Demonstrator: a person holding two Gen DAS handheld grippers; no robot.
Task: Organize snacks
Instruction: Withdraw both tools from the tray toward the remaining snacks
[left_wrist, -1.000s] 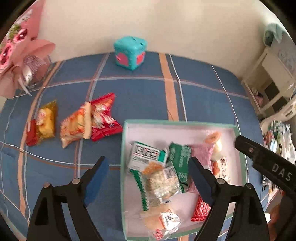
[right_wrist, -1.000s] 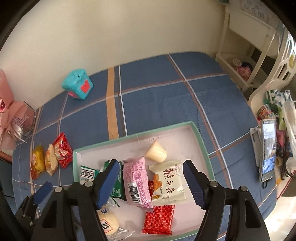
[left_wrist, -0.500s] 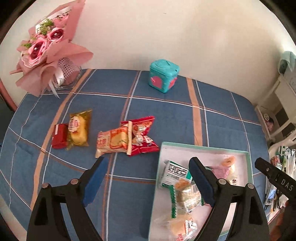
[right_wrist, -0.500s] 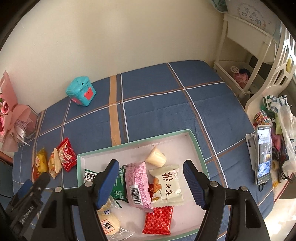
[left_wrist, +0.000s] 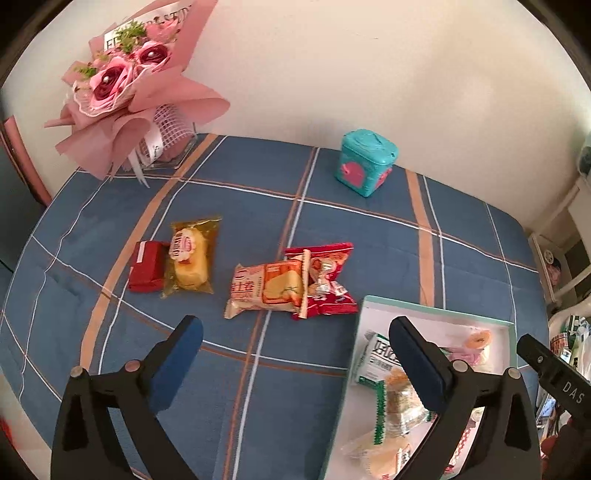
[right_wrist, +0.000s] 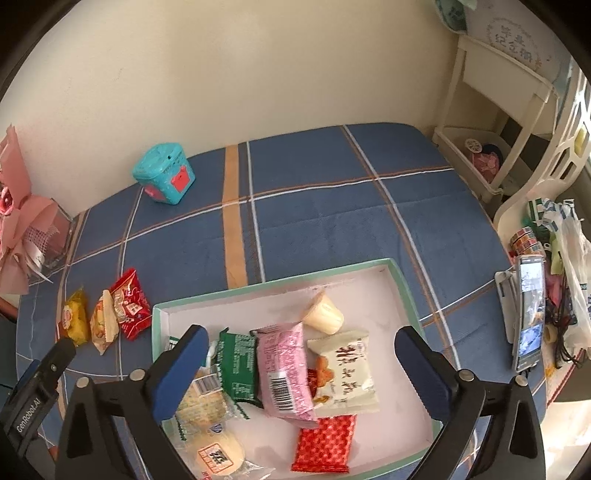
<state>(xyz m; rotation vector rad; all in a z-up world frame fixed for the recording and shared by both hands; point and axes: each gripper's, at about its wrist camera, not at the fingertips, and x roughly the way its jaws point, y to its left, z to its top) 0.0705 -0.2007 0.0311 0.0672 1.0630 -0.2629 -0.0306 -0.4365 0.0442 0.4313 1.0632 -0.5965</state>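
Note:
A green-rimmed white tray (right_wrist: 402, 295) holds several snack packets, among them a pink packet (right_wrist: 284, 373), a green packet (right_wrist: 236, 365) and a red checked packet (right_wrist: 325, 443). The tray also shows in the left wrist view (left_wrist: 436, 308). Left of it on the blue plaid cloth lie an orange bread packet (left_wrist: 266, 288), a red packet (left_wrist: 328, 273), a yellow cake packet (left_wrist: 190, 254) and a small red box (left_wrist: 146, 266). My left gripper (left_wrist: 295, 354) is open and empty above the cloth, near the bread packet. My right gripper (right_wrist: 299, 365) is open and empty above the tray.
A teal cube box (left_wrist: 365, 162) stands at the back by the wall. A pink bouquet in a glass vase (left_wrist: 136, 92) is at the back left. A phone on a stand (right_wrist: 528, 314), bags and a white shelf (right_wrist: 495, 122) are off the table's right edge.
My left gripper has swung left, off the tray and toward the loose snacks on the cloth. My right gripper has pulled back slightly and stays over the tray.

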